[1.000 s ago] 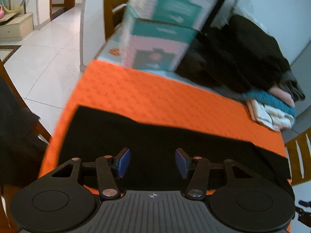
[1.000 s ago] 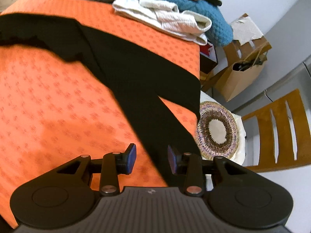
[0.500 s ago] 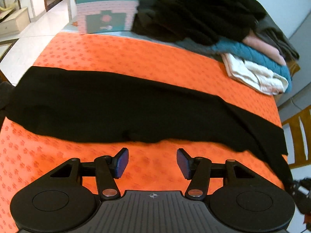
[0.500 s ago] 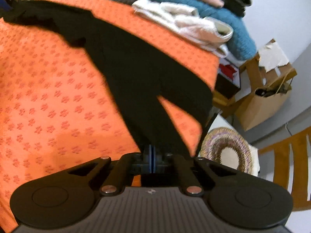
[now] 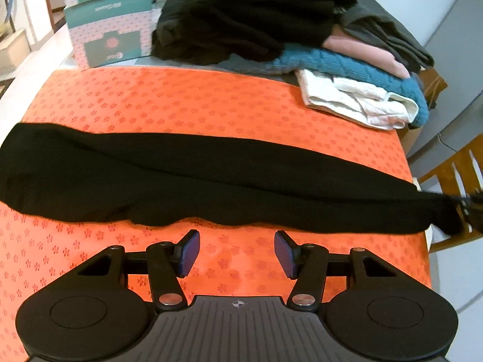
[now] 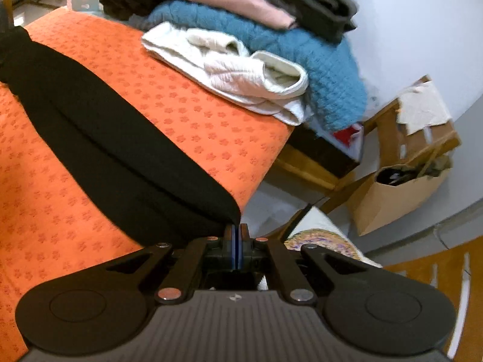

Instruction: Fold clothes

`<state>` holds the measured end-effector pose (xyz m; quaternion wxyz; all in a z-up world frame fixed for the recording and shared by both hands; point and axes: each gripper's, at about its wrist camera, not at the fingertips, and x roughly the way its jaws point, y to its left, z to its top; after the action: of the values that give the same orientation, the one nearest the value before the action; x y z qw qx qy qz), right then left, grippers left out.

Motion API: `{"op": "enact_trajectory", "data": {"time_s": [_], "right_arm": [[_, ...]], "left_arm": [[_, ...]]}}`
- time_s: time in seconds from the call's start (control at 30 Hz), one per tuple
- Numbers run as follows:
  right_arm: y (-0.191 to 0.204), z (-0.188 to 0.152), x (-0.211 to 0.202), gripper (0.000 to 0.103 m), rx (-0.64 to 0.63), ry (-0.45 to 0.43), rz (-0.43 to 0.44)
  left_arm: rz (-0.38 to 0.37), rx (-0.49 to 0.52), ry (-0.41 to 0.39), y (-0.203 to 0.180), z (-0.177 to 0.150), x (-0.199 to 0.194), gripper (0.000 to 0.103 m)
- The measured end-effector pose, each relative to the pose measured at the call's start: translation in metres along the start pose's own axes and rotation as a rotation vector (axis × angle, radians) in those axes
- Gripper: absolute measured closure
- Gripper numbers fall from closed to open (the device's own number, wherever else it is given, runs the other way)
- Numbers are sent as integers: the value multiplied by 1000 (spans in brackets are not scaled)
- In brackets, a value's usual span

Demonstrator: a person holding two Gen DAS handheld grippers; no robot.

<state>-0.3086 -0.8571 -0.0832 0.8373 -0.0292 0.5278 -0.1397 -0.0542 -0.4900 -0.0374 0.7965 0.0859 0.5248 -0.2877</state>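
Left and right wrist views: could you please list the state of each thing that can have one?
left tool: open, empty, above the cloth
right tool: shut on the garment's end at the table edge
black garment: stretched long across the orange tablecloth, not yet folded
white garment: folded, lying on the tablecloth
teal knit: folded, under the pink garment
paper bag: open
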Motion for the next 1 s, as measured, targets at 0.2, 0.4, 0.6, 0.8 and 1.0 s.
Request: {"op": "enact_trajectory", "data": {"time_s": [0.2, 0.4, 0.6, 0.8, 1.0], "right_arm": [[-22, 13, 51, 101, -18, 88, 49], [-42, 6, 75, 87, 16, 153, -6], [-58, -19, 52, 71, 118, 133, 11], [-68, -61, 30, 69, 329, 110, 35], [-67, -103, 24, 64, 604, 92, 88]], "left_arm": [[29, 17, 7, -7, 2, 6, 45], [50, 2, 32, -6, 18, 39, 45], [43, 9, 54, -10, 37, 73, 45], [38, 80, 109, -25, 54, 112, 45], [27, 165, 107, -44, 73, 134, 45]]}}
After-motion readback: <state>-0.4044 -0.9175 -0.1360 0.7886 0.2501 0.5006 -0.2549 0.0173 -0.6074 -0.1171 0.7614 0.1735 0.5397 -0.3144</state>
